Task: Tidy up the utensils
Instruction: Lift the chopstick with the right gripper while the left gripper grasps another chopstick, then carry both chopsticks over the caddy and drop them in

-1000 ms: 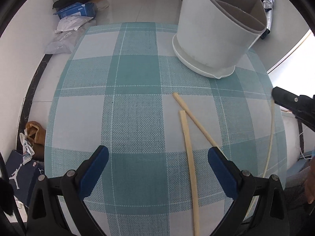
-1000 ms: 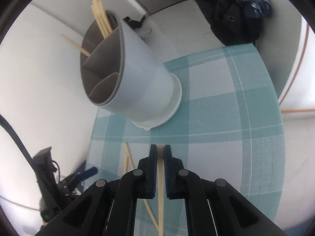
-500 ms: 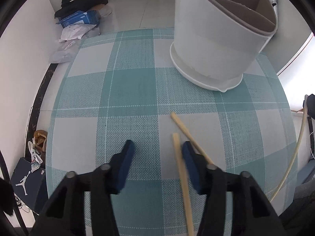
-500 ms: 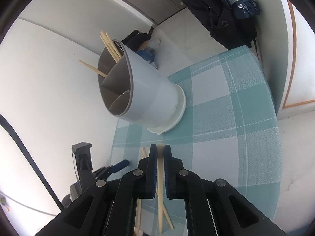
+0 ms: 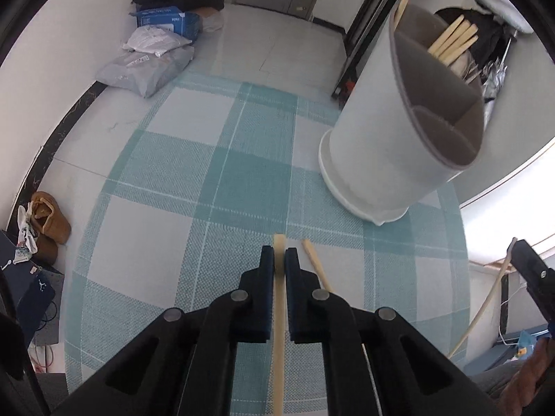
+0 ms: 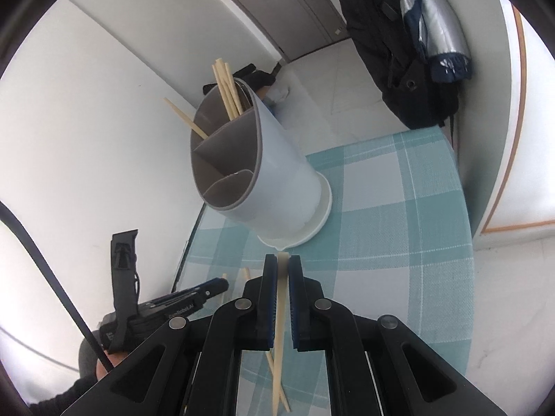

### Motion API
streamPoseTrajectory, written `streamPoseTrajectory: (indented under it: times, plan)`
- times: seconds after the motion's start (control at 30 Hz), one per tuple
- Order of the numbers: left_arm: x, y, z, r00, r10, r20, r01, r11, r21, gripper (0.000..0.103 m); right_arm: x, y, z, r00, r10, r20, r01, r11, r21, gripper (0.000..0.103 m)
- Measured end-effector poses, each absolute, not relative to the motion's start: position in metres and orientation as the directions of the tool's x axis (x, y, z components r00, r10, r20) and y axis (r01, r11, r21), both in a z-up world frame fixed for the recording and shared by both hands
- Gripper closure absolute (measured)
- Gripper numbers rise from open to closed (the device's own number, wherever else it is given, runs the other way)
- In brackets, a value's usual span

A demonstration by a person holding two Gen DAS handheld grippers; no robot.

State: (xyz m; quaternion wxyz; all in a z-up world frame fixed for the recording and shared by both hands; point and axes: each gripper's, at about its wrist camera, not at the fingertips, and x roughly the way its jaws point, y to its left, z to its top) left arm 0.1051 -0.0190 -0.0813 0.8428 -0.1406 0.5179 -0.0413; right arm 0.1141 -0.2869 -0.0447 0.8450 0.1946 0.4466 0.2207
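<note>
- My left hand-held gripper (image 5: 279, 260): jaws pinching one wooden chopstick (image 5: 278, 329), whose tip pokes out just past the pads.
- Second chopstick (image 5: 317, 270): lying on the checked teal cloth (image 5: 173, 228) of the desk, just right of the pinched one.
- My right hand-held gripper (image 6: 282, 270): pads pressed onto another chopstick (image 6: 279, 346), which runs down between them.
- Utensil holder (image 6: 277, 187): white, grey-lined, divided into compartments; stands on the cloth just beyond both grippers. One compartment holds a bundle of chopsticks (image 5: 451, 43).
- Floor beyond the desk: blue box (image 5: 168, 22), grey parcels (image 5: 145, 67), brown shoe (image 5: 50, 216).
</note>
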Motion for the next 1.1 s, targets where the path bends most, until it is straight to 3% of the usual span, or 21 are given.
streamPoseTrajectory:
  times: [0.37, 0.73, 1.1]
  plan:
    - [0.072, -0.024, 0.015, 0.742, -0.286, -0.607, 0.089, 0.939, -0.333, 0.1, 0.075, -0.253, -0.002, 0.653, 0.438, -0.618, -0.285, 0.898, 0.335, 0.098]
    - [0.07, -0.023, 0.038, 0.745, -0.347, -0.569, 0.185, 0.928, -0.323, 0.1, 0.059, -0.249, 0.015, 0.716, 0.398, -0.574, -0.257, 0.914, 0.313, 0.098]
    - [0.11, -0.016, 0.098, 0.826, -0.337, -0.452, 0.186, 0.92, -0.345, 0.1, 0.085, -0.266, 0.069, 0.75, 0.412, -0.517, -0.245, 0.899, 0.363, 0.098]
